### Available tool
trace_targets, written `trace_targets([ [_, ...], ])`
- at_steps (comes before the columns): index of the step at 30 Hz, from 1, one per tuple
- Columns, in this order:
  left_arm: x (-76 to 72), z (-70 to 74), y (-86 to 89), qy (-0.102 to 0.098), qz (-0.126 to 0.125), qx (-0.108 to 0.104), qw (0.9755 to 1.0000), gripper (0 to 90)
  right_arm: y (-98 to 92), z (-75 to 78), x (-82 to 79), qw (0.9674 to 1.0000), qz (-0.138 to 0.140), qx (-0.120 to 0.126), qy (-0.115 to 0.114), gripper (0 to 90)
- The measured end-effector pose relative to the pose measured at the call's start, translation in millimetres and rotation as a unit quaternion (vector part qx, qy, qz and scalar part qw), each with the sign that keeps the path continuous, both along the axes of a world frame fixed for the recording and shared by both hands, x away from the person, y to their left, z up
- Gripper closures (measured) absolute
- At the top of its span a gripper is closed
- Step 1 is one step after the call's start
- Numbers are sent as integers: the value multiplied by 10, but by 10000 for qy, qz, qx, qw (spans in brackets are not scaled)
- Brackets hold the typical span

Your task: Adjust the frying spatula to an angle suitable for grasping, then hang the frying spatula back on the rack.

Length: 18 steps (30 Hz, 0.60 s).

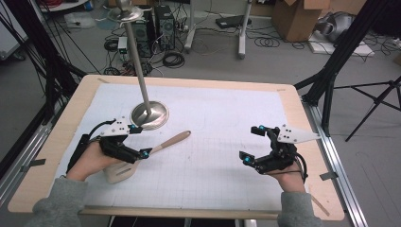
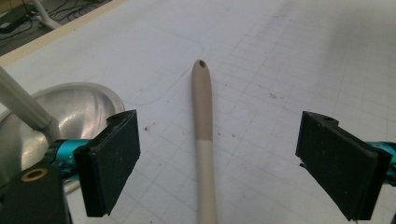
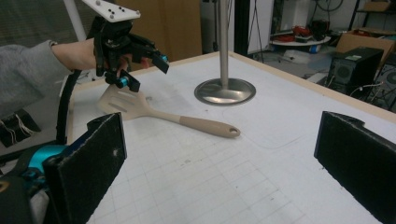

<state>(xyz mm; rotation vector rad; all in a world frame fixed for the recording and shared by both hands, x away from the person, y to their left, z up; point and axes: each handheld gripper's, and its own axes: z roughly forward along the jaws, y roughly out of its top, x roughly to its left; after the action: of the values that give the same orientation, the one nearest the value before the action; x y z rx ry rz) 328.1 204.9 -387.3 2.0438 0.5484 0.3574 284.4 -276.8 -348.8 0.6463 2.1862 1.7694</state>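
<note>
1. A beige slotted spatula [image 1: 142,158] is seen lying flat on the white gridded mat [image 1: 213,156], left of centre, its blade toward the near left and its handle end pointing to the middle of the mat.
2. The left gripper [image 1: 139,141] is held just above the spatula's blade end, and its jaws are spread wide. In the left gripper view the handle [image 2: 204,140] runs between the two pads without being touched by either.
3. The right gripper [image 1: 250,144] is held over the right part of the mat, well apart from the spatula, with its jaws spread and nothing between them.
4. A metal stand [image 1: 149,115], a round base with a tall pole, is placed just behind the left gripper. Its base rim lies close to the spatula's handle, so little room is left on that side.
5. Open mat is seen between the handle tip and the right gripper, and across the far right part as well.
6. The mat is bordered by the bare wooden table edge [image 1: 302,123]. The near edge is crossed by both grey sleeves.
</note>
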Motion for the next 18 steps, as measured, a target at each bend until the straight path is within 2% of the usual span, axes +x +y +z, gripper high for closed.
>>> trace_targets([
  [7,8,-3,9,-28,57,69,10000,142,3,-19,7,10000,-7,-32,22,12],
  [9,24,-21,5,-101,104,170,9998,136,7,-23,7,10000,-1,-45,54,12],
  [14,37,-55,-18,3,265,418,9988,134,-2,-23,10,10000,-30,-38,20,12],
  [18,17,-70,-39,88,208,478,9986,135,10,-30,12,10000,12,-71,39,12],
])
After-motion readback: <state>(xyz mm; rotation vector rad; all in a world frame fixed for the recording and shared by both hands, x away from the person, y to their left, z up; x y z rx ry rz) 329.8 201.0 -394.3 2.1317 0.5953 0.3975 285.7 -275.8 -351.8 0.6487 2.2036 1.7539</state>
